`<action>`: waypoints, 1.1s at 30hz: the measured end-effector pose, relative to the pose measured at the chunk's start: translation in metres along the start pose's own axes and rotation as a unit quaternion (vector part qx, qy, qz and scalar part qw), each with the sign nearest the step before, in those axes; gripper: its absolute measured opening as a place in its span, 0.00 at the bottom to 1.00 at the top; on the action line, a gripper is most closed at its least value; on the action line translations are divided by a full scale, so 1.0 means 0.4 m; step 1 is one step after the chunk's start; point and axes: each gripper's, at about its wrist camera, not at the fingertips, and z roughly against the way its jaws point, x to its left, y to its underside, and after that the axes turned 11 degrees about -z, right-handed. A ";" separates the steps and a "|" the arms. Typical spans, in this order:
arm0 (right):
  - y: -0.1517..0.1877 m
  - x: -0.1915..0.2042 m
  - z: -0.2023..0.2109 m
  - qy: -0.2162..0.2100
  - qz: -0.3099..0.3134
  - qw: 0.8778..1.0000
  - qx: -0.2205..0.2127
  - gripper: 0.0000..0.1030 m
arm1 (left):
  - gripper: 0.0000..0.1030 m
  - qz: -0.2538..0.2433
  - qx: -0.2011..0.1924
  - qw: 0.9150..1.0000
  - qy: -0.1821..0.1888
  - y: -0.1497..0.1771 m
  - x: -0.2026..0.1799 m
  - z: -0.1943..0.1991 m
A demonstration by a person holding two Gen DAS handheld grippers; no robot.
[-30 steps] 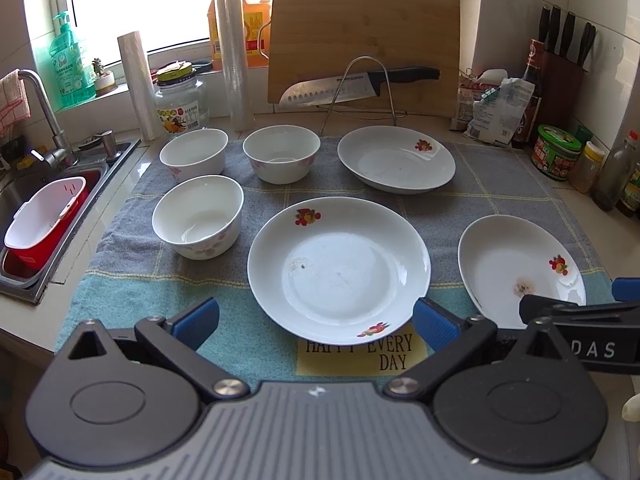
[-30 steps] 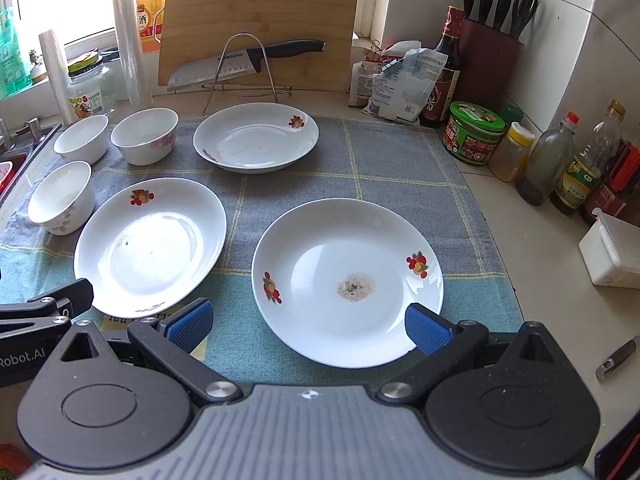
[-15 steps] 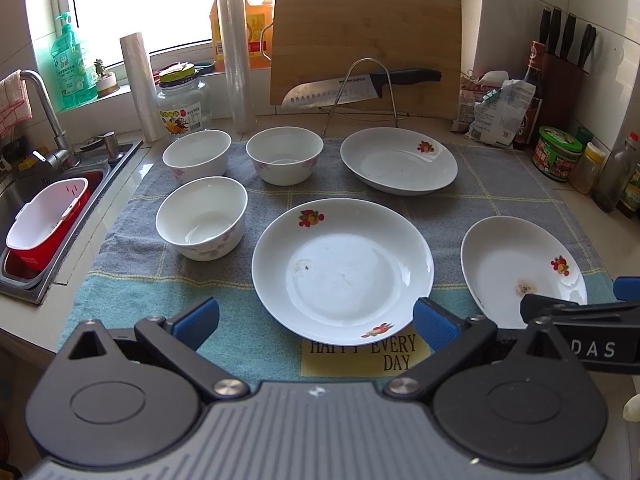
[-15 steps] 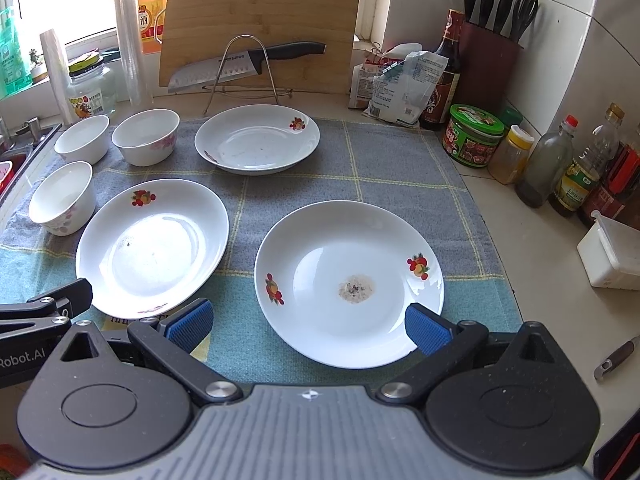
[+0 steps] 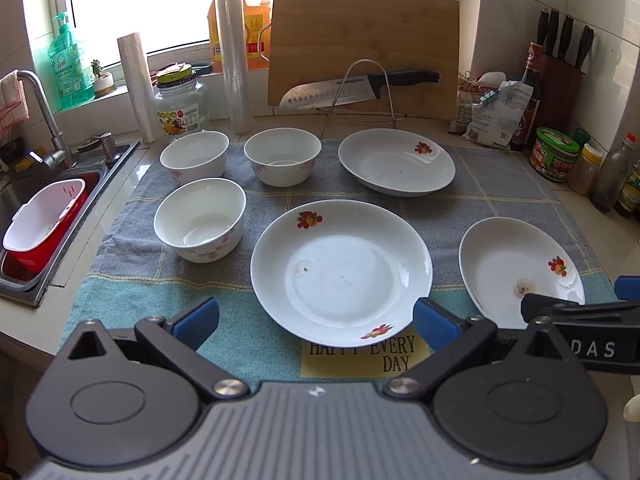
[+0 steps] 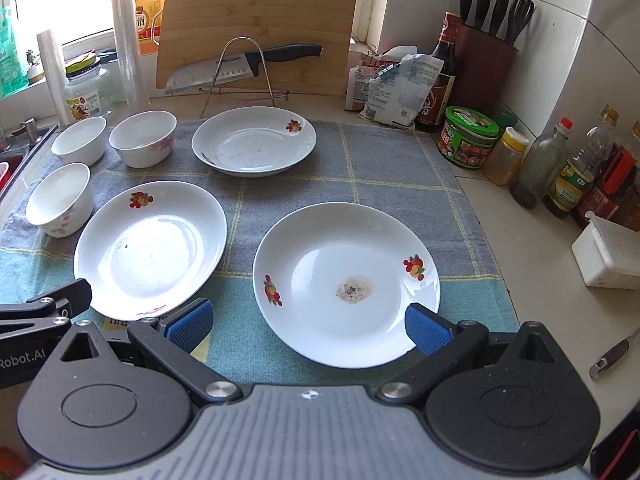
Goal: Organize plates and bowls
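Worktop (image 6: pixel 532 248) under grey-blue cloth (image 6: pixel 400 168): three plates (image 5: pixel 342 268) mid-to-right, three bowls (image 5: pixel 200 218) toward sink-side edge; left gripper (image 5: pixel 316 320) and right gripper (image 6: pixel 308 324) both spread wide, holding nothing, at near edge

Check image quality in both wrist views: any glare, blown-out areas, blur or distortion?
Left wrist view: bright window behind the counter is blown out; straight lines bow from fisheye; white plates stay sharp, the middle floral-print plate showing soft sheen. Right wrist view: broad glare patch on the left white plate; brownish stain on the near white plate reads clearly; no motion blur.
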 end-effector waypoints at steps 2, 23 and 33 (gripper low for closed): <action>0.000 0.002 0.000 0.001 0.001 1.000 0.000 1.00 | 0.99 0.000 0.000 1.000 0.001 -0.001 0.001 0.000; -0.004 0.032 0.012 0.009 -0.006 1.000 -0.011 1.00 | 0.99 -0.006 -0.013 1.000 0.017 -0.010 0.036 -0.005; -0.003 0.024 0.019 0.007 -0.020 0.999 -0.035 1.00 | 0.99 -0.026 -0.072 0.994 0.078 -0.001 0.073 -0.014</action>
